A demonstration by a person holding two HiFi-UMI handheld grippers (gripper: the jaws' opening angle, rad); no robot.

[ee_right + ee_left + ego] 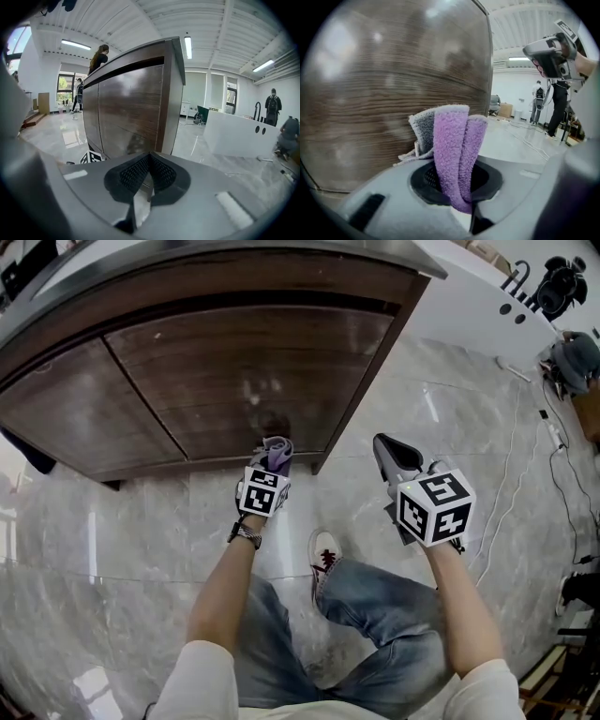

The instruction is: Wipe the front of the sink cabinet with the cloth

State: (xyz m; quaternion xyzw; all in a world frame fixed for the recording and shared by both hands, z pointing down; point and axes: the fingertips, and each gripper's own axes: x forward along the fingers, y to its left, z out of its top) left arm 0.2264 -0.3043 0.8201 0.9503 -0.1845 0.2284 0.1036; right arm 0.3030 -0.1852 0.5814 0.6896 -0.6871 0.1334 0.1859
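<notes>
The sink cabinet (244,381) has dark wood-grain doors and fills the upper head view. My left gripper (275,454) is shut on a purple and grey cloth (278,452) folded between its jaws. The cloth (450,140) sits right at the lower part of the right door (393,84); I cannot tell whether it touches. My right gripper (394,451) hangs shut and empty to the right of the cabinet corner (171,93), away from the wood, above the floor.
Glossy marble floor (112,531) spreads below the cabinet. The person's legs and a white shoe (324,559) stand behind the grippers. A white counter (487,306) with a black tap lies at the right, with cables (520,456) on the floor. People stand far off.
</notes>
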